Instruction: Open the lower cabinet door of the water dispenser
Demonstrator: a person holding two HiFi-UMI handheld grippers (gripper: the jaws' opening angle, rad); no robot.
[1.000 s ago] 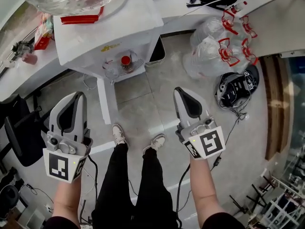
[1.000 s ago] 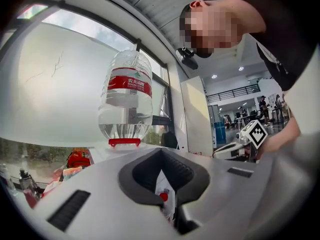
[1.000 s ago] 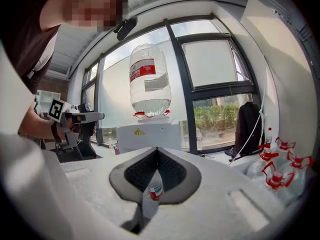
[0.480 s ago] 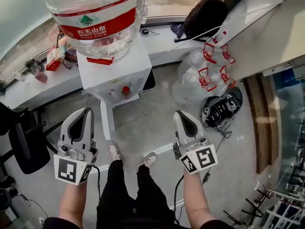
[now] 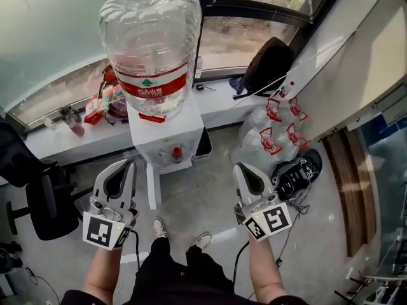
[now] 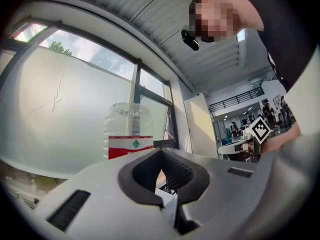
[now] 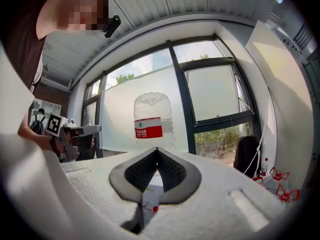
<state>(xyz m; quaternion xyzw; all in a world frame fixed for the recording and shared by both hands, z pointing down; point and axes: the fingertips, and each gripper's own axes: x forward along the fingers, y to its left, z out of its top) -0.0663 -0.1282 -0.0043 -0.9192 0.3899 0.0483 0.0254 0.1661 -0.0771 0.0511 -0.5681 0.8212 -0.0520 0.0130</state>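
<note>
The task is at its approach stage: nothing has been touched yet. The tall white box-shaped water dispenser (image 5: pixel 166 129), topped by a large clear plastic bottle with a red label (image 5: pixel 152 49), stands on the grey tiled floor (image 5: pixel 210 189) straight ahead of the person. Its lower cabinet door (image 5: pixel 152 186) would lie below the recess with the small red tap (image 5: pixel 177 151). From the head view that front face shows only as a narrow, steeply foreshortened white strip, so no handle or door edge can be made out. The grey left gripper (image 5: pixel 123 166) is held near the dispenser's left side, and the grey right gripper (image 5: pixel 242 169) is well apart from it on the right. Both point roughly level towards the window, higher than the door. Each gripper's own view shows its two jaws brought together at the tips with nothing between them; only a sliver of the white dispenser shows through the gap behind the pads. I judge that the next move calls for lowering one gripper to the lower front, probably the left one as the nearer. Its jaws must then part to catch the door's handle or free edge, close on it, and pull the door outward on its hinge.
</note>
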